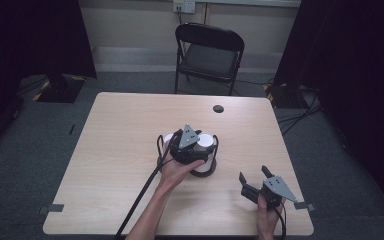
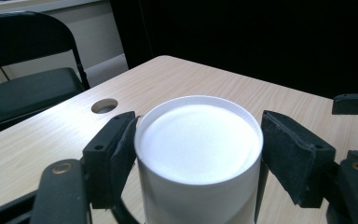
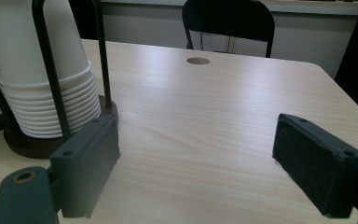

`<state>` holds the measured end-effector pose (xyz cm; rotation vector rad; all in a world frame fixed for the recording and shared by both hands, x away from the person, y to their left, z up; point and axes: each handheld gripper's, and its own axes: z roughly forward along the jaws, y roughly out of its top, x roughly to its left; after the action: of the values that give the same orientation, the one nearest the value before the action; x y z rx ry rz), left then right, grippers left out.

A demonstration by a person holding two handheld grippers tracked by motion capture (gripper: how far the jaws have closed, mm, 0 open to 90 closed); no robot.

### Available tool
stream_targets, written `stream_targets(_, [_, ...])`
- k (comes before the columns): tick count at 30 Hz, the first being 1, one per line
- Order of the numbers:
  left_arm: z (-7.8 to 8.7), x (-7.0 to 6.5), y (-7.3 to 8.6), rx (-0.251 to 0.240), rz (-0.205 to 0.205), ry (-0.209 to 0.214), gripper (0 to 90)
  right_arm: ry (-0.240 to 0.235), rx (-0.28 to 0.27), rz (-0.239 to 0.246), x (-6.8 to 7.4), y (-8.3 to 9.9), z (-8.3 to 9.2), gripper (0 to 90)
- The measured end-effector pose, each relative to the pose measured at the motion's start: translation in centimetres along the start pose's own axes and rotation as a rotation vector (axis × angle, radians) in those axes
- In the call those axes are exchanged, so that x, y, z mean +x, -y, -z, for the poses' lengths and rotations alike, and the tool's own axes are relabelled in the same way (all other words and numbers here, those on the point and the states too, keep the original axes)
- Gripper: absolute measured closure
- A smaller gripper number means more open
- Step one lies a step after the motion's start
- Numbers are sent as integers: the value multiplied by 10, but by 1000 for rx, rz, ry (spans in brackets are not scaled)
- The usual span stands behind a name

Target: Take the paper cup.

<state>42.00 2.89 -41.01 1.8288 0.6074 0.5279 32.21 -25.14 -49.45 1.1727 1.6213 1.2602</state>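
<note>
Left claw [image 2: 198,154] straddles the upturned top cup [image 2: 199,154] at lower centre of its view, pads almost on its sides, axis vertical; right claw [image 1: 254,178], spread and empty, idles lower right on the desk [image 1: 125,130].

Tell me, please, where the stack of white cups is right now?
High view: the stack of white cups stands mid-table in its holder, between the left tongs.
</note>
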Motion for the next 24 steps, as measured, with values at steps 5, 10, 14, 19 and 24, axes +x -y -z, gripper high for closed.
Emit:
stream_targets(5, [-2, 2, 0, 14, -10, -9, 332, 0, 0, 0, 0, 0, 0, 142])
stream_targets(10, [-1, 2, 0, 12, 0, -15, 339, -1, 0, 0, 0, 0, 0, 142])
stream_targets(14, [-1, 2, -1, -3, 6, -23, 341, 0, 1, 0, 0, 0, 0, 143])
stream_targets(19, [3, 2, -5, -40, 22, -31, 341, -1, 0, 0, 0, 0, 0, 143])
stream_targets(24, [5, 2, -6, -52, 30, -41, 344, 0, 1, 0, 0, 0, 0, 143])
